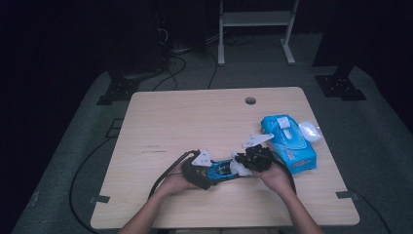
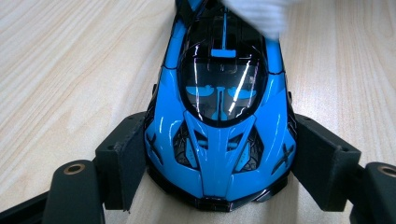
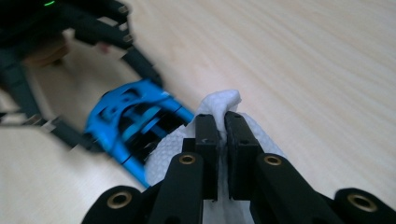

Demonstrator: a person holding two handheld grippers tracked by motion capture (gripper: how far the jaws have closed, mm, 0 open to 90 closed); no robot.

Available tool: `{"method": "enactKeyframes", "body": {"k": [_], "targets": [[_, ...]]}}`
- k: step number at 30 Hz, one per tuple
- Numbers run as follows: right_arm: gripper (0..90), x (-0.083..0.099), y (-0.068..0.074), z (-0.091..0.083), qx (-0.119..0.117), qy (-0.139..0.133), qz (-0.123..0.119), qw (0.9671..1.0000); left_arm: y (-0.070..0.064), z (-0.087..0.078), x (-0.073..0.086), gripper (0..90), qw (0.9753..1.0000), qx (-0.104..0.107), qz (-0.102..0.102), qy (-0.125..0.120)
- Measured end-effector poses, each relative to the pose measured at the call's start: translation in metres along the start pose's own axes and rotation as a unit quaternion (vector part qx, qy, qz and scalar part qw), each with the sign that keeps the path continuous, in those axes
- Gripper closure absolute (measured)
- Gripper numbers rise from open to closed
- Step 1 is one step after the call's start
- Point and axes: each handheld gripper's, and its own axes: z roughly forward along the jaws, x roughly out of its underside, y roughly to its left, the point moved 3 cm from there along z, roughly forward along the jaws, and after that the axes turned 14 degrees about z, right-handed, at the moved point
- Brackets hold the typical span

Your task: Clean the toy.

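I am holding the blue toy car (image 2: 219, 126) steady with the left gripper (image 1: 198, 171), its jaws clamped against the car's two flanks near one end, and the car is resting on the table (image 1: 195, 122) between my hands at the near middle. With the right gripper (image 3: 223, 135) I am pinching a white wipe (image 3: 217, 105), the jaws closed tight on a fold of it, and pressing it against the far end of the car. The wipe pack (image 1: 288, 142) is lying well off to the right with its lid (image 1: 309, 130) flipped open.

What I am worrying about is the grip on those glossy, curved sides: if I am pushing the wipe too hard along the body, the car may be squirting out from between the pads or pivoting on its wheels. The wipe is bunching around the right jaws, so the hard fingertips could be scraping the paint instead of the cloth. A loose corner might also be snagging on the open bodywork at that end and tearing. I am judging that lighter strokes, aimed toward the left gripper, would be keeping it seated
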Motion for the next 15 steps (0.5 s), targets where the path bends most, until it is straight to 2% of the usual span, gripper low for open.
{"method": "enactKeyframes", "body": {"k": [2,4,6,7,9,11,15], "targets": [[84.6,-0.002,-0.006,0.009,0.012,0.013,0.0,0.9999,0.0,0.0,0.0,25.4,1.0,0.0,0.001,0.0],[84.6,0.004,-0.009,0.018,0.028,0.044,-0.014,0.9985,0.001,0.0,0.001,25.3,1.0,0.001,0.003,0.0],[84.6,0.006,-0.012,0.017,0.026,0.04,-0.01,0.9988,0.001,0.0,0.001,25.4,1.0,0.0,0.003,0.0],[84.8,0.006,-0.015,0.015,0.035,0.039,-0.013,0.9986,0.001,0.0,0.0,25.4,1.0,0.0,0.003,0.0],[84.8,0.006,-0.02,0.009,0.034,0.029,-0.002,0.999,0.001,0.0,0.0,25.4,1.0,0.0,0.003,0.001],[84.7,0.007,-0.022,0.006,0.045,0.026,-0.001,0.9987,0.0,0.0,0.0,25.4,1.0,0.001,0.002,0.001],[84.7,0.01,-0.02,0.004,0.033,0.03,0.0,0.999,0.001,0.0,0.0,25.4,1.0,0.001,0.003,0.001]]}}
